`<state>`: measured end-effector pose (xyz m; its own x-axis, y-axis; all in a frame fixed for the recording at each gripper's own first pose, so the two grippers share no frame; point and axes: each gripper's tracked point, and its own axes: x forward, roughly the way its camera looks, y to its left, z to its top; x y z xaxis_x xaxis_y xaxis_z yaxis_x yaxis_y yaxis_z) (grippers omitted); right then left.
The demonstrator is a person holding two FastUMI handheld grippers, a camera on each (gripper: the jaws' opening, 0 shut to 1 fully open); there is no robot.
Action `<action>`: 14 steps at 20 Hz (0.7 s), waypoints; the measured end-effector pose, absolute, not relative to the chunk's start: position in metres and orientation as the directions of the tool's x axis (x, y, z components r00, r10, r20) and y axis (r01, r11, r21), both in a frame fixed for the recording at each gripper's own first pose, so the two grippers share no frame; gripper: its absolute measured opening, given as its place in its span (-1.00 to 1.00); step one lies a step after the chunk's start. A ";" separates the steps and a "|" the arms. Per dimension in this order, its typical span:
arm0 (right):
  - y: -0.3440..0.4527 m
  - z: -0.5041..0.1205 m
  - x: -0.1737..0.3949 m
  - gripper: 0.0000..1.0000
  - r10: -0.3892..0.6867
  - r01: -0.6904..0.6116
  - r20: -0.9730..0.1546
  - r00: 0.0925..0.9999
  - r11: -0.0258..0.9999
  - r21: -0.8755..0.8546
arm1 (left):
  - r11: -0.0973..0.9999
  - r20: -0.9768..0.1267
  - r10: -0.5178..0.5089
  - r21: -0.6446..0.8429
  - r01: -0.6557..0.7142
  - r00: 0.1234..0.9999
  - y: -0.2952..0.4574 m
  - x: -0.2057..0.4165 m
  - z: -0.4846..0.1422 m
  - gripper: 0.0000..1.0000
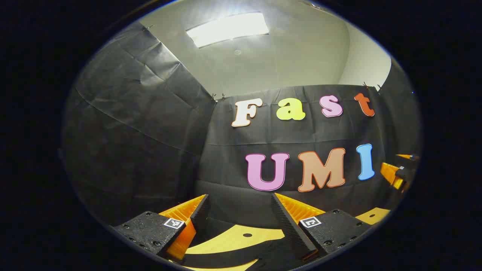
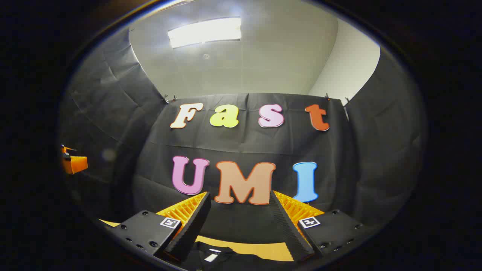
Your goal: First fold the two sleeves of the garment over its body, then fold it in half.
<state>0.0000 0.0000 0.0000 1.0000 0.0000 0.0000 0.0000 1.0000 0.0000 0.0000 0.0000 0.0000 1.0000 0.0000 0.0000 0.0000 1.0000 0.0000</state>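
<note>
Black fabric of the garment (image 2: 226, 259) lies just below and between the right gripper (image 2: 239, 210) fingers, w/ a collar and small white tag showing at its near edge. Right gripper stands wide apart, nothing between the fingers, raised above the cloth. Yellow bench (image 2: 260, 248) shows as a strip just past the garment, under the finger gap.

Left gripper (image 1: 241, 209) also wide apart, holding nothing. Below and ahead of its fingers: yellow bench (image 1: 229, 241) w/ dark cloth, prob. the garment (image 1: 271, 252), lying across it; can't tell which part. Far off to the right of the left gripper, an orange-and-black piece of the right gripper (image 1: 395, 173). Far to the left of the right gripper, an orange bit of the left gripper (image 2: 73, 162).
</note>
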 end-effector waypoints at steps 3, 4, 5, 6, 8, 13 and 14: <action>0.033 -0.008 0.010 0.96 0.082 -0.081 -0.011 0.997 0.995 0.050 | 0.996 -0.017 0.041 0.085 -0.039 0.999 0.018 -0.013 0.001 0.94; 0.038 -0.011 0.010 0.90 0.101 -0.099 -0.024 0.995 0.993 0.064 | 0.993 -0.019 0.054 0.102 -0.052 0.998 0.022 -0.015 0.002 0.93; 0.039 -0.014 0.008 0.96 0.109 -0.107 -0.034 0.993 0.992 0.068 | 0.992 -0.026 0.061 0.110 -0.057 0.998 0.023 -0.017 0.001 0.90; 0.037 -0.015 0.008 0.95 0.108 -0.105 -0.042 0.993 0.992 0.063 | 0.992 -0.034 0.063 0.111 -0.059 0.997 0.023 -0.018 0.000 0.90; 0.025 -0.019 0.007 0.96 0.087 -0.084 -0.056 0.995 0.995 0.048 | 0.992 -0.056 0.063 0.112 -0.056 0.996 0.021 -0.016 -0.006 0.94; -0.015 -0.017 0.003 0.96 -0.018 0.026 -0.079 0.997 0.994 0.106 | 0.993 -0.036 0.002 0.116 0.003 0.999 0.004 -0.004 -0.002 0.92; -0.024 -0.014 0.002 0.96 -0.045 0.053 -0.075 0.996 0.992 0.110 | 0.994 -0.023 -0.019 0.105 0.021 1.000 -0.003 0.001 0.000 0.94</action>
<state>0.0022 -0.0235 -0.0136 0.9961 -0.0453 -0.0752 0.0535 0.9925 0.1100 0.0010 -0.0028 -0.0004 0.9996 -0.0190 -0.0227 0.0213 0.9942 0.1055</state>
